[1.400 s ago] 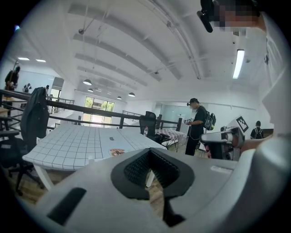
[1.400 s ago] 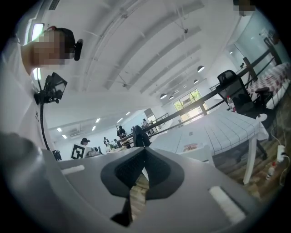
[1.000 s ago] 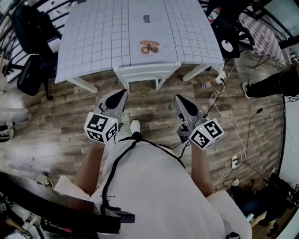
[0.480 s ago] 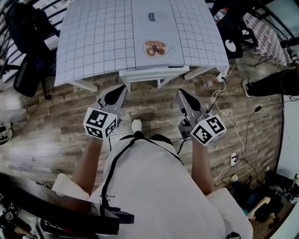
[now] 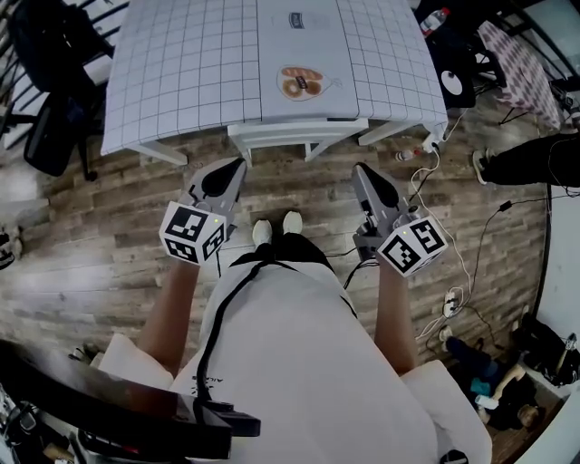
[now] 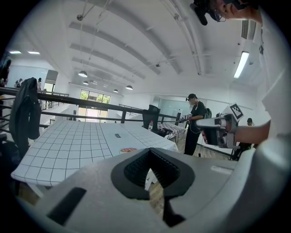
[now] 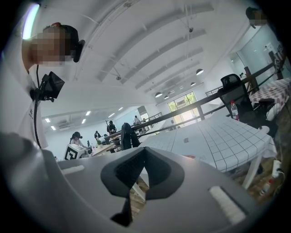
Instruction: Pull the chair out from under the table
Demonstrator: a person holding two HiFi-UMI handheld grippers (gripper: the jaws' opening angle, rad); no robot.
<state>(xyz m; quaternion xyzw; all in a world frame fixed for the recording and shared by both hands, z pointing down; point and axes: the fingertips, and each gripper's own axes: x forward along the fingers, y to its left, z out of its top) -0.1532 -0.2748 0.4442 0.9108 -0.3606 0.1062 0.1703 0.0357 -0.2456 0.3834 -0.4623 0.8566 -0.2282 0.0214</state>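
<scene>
**Q:** What lies nearest in the head view?

**A:** Two white shoes (image 5: 276,227) on the wood floor (image 5: 109,227). The left gripper (image 5: 237,165) and the right gripper (image 5: 361,170) are held on either side of them.

**Q:** How do the jaws stand?

**A:** In the left gripper view the left gripper (image 6: 149,151) has its jaws closed tip to tip, with nothing between them. The right gripper view shows the same for the right gripper (image 7: 144,149).

**Q:** Where is the chair?

**A:** The white chair (image 5: 297,132) is tucked under the near edge of the surface (image 5: 181,72), midway along it. Only its back rail shows, and it is apart from both grippers. Only the head view shows it plainly.

**Q:** What do the gripper views add?

**A:** They show ceiling lamps (image 6: 82,73) and a standing person (image 6: 196,123) beyond the surface.

**Q:** Is there any writing?

**A:** A round picture (image 5: 304,83) lies toward the near edge. A small dark label (image 5: 297,20) sits by the far edge, too small to read.
</scene>
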